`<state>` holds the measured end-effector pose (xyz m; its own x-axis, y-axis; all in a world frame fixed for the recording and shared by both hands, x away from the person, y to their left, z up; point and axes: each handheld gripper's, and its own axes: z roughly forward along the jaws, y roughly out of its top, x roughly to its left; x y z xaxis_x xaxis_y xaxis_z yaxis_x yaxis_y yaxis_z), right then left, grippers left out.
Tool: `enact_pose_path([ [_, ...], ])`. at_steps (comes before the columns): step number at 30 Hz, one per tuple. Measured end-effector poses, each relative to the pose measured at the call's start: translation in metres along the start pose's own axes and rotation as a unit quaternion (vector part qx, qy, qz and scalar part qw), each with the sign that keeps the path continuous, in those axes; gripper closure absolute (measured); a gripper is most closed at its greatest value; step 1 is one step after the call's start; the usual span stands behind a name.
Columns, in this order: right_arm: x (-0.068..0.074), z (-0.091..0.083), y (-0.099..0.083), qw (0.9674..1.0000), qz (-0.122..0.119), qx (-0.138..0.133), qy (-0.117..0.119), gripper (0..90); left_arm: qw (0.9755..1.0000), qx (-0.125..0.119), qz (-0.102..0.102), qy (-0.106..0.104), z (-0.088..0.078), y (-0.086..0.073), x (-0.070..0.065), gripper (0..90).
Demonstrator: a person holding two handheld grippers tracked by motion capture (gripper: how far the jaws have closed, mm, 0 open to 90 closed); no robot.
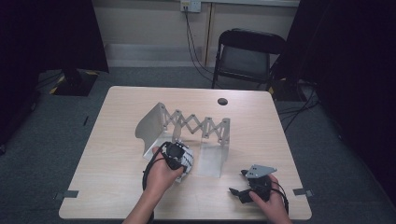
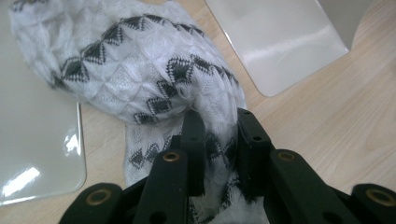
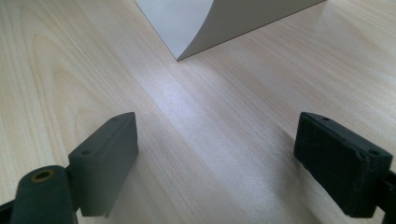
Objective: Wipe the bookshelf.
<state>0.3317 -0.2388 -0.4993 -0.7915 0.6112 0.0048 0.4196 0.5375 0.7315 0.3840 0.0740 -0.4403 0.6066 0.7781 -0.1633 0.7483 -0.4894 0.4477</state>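
Left gripper pinches a white knit cloth with black diamonds, near the front of the bench, just by the grey rack. Right gripper is wide open, holding nothing, over bare wood.

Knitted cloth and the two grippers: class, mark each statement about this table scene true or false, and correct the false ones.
1. The left gripper is shut on the knitted cloth. True.
2. The right gripper holds a corner of the cloth. False: its jaws stand open over bare table.
3. The cloth is plain red. False: it is white with black diamonds.
4. An expanding metal rack stands on the table. True.
5. A chair stands beyond the table. True.
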Motion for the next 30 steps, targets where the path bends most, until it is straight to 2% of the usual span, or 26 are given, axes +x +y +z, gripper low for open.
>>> enact_pose_path([
  [4, 0.000, 0.000, 0.000, 1.0000, 0.000, 0.000, 0.000, 13.3, 0.9999, 0.002, 0.006, -0.013, 0.003, -0.001, -0.006, 75.8],
  [7, 0.000, 0.000, 0.000, 1.0000, 0.000, 0.000, 0.000, 13.3, 0.9999, 0.001, 0.004, -0.013, 0.005, -0.005, -0.006, 75.8],
  [10, 0.000, 0.000, 0.000, 1.0000, 0.000, 0.000, 0.000, 13.3, 0.9997, 0.005, 0.019, -0.013, 0.005, -0.009, -0.008, 75.7],
  [12, 0.000, 0.000, 0.000, 1.0000, 0.000, 0.000, 0.000, 13.3, 0.9994, 0.007, 0.033, -0.006, 0.004, -0.009, -0.011, 75.6],
  [15, 0.000, 0.000, 0.000, 1.0000, 0.000, 0.000, 0.000, 13.3, 0.9995, 0.009, 0.031, 0.003, 0.005, -0.008, -0.010, 74.9],
  [18, 0.000, 0.000, 0.000, 1.0000, 0.000, 0.000, 0.000, 13.3, 0.9999, 0.009, 0.012, 0.002, 0.007, -0.009, -0.006, 71.5],
  [20, 0.000, 0.000, 0.000, 1.0000, 0.000, 0.000, 0.000, 13.3, 0.9998, 0.013, 0.010, -0.004, 0.006, -0.009, -0.003, 68.9],
  [25, 0.000, 0.000, 0.000, 1.0000, 0.000, 0.000, 0.000, 13.3, 0.9998, 0.018, 0.001, 0.006, 0.001, -0.012, 0.003, 65.5],
  [30, 0.000, 0.000, 0.000, 1.0000, 0.000, 0.000, 0.000, 13.3, 0.9998, 0.012, 0.005, 0.014, -0.001, -0.019, 0.005, 62.8],
])
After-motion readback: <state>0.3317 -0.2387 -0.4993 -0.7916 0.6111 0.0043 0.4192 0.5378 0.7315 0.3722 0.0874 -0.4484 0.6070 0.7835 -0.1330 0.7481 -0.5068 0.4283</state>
